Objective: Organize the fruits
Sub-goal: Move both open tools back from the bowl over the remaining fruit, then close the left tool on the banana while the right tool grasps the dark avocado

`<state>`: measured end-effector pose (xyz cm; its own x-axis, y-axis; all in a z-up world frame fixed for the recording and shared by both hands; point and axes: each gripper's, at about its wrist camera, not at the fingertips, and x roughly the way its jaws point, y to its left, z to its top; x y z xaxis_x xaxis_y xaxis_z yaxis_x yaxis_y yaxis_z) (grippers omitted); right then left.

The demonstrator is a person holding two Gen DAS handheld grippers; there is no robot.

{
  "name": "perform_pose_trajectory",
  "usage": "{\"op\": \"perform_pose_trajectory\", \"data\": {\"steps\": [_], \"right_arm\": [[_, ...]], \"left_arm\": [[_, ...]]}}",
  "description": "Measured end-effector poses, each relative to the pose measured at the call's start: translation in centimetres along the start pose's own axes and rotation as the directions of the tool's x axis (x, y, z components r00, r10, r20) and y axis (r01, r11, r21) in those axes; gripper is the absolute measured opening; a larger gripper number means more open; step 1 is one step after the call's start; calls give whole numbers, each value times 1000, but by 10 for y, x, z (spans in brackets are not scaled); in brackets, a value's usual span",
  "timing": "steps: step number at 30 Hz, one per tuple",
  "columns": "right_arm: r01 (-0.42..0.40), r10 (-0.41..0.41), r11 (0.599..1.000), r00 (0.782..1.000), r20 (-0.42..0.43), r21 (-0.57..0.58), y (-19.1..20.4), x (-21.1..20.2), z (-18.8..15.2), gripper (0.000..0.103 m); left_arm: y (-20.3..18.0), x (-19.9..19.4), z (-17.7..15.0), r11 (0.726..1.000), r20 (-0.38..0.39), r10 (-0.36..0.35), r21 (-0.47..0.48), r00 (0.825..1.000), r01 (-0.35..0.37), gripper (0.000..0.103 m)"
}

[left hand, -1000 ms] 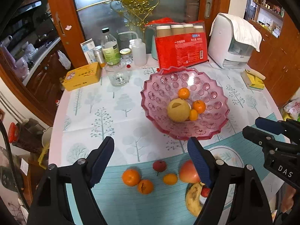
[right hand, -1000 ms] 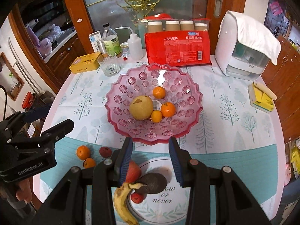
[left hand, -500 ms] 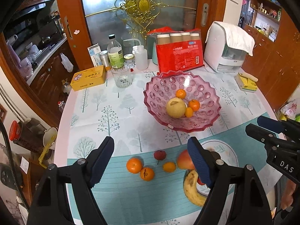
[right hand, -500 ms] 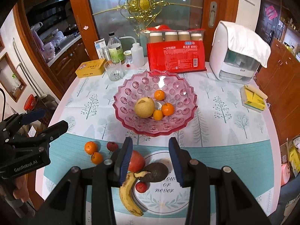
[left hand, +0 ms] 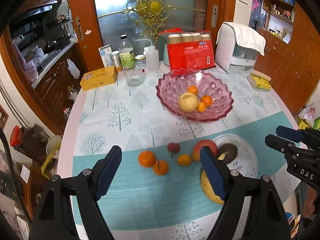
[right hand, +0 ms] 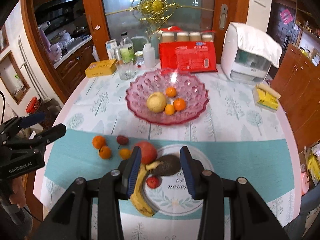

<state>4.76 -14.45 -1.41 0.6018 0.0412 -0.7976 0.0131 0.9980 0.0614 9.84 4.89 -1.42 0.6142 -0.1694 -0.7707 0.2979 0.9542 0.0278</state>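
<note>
Pink glass catches our eye first: the scalloped fruit bowl sits at the middle of the round table, on a tree-printed cloth. Inside it we see a pale yellow pear and three small oranges touching one another.

Nearer to us, on the teal band of the cloth, lies the loose fruit. At the left we find two tangerines touching, a smaller one just to their right, and a small dark red fruit a little farther back. A large red apple sits at the left rim of the printed plate. On the plate we see a dark avocado and a small red fruit, while a spotted banana lies across its left edge.

Our left gripper hovers above the near left part of the table, its blue-padded jaws spread wide with nothing between them. Our right gripper hangs over the plate, its jaws set narrower but clearly apart, gripping nothing; the fruit seen between them lies below on the plate.

At the far side we see a yellow box, a glass tumbler, bottles, a red packet of paper cups and a white appliance with a cloth draped over it. A yellow pack lies at the right.
</note>
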Motion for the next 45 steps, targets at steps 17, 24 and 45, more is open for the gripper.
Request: {"op": "perform_pose_trajectory", "data": {"steps": [17,24,45], "right_arm": [[-50,58,997,990,-132,64,-11,66,-73,41],[-88,105,991,979,-174,103,-36,94,-78,41],[-238,272,958,930,-249,159,-79,154,-56,41]], "left_arm": [[-13,68,-86,995,-181,-76,-70,980,65,79],[-56,116,-96,989,-262,-141,-85,955,123,79],[-100,175,-105,974,-398,-167,-210,902,88,60]]}}
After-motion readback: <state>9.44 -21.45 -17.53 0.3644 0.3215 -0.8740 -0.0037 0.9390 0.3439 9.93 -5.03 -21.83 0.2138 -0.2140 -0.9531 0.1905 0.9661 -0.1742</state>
